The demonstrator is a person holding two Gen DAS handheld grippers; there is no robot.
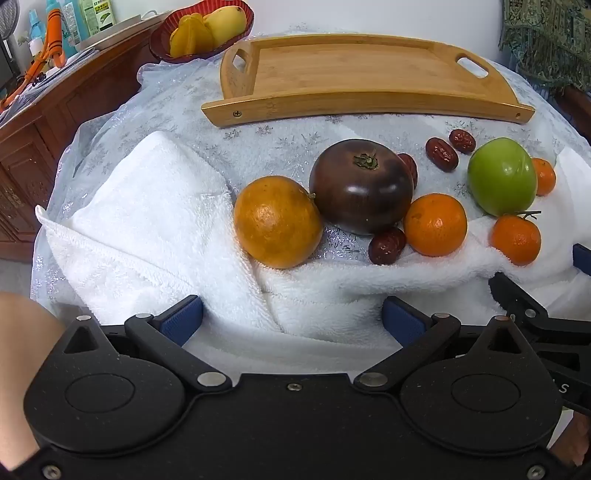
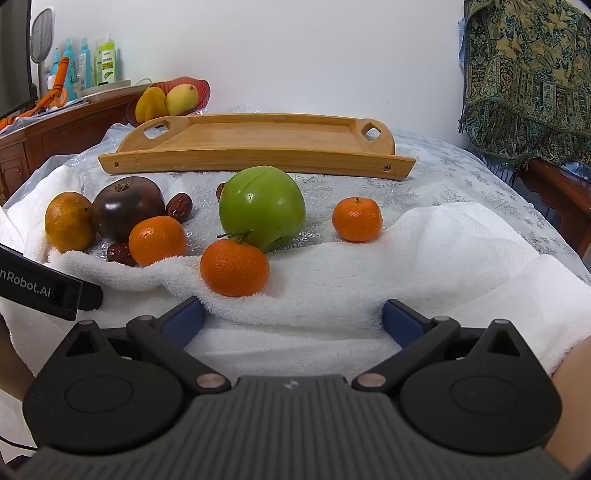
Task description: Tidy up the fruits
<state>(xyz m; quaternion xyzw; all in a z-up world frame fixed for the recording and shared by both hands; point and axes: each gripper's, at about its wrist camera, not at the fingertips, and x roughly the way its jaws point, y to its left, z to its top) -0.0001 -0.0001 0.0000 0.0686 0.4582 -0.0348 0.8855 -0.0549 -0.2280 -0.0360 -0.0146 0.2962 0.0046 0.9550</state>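
Note:
Fruits lie on a white towel [image 1: 147, 229] in front of an empty wooden tray [image 1: 354, 74], which also shows in the right wrist view [image 2: 255, 134]. There is a large orange [image 1: 277, 221], a dark purple tomato [image 1: 362, 184], a green apple [image 2: 262, 206], several small mandarins [image 2: 234, 267] and several red dates [image 1: 441, 154]. My left gripper [image 1: 291, 319] is open and empty, low over the towel short of the large orange. My right gripper [image 2: 293, 317] is open and empty, just short of the nearest mandarin.
A red bowl [image 1: 173, 31] with yellow fruit stands behind the tray's left end. A wooden cabinet [image 1: 55, 122] with bottles is at the left. A patterned cloth [image 2: 528, 74] hangs at the right. The table [image 2: 461, 177] has a snowflake cover.

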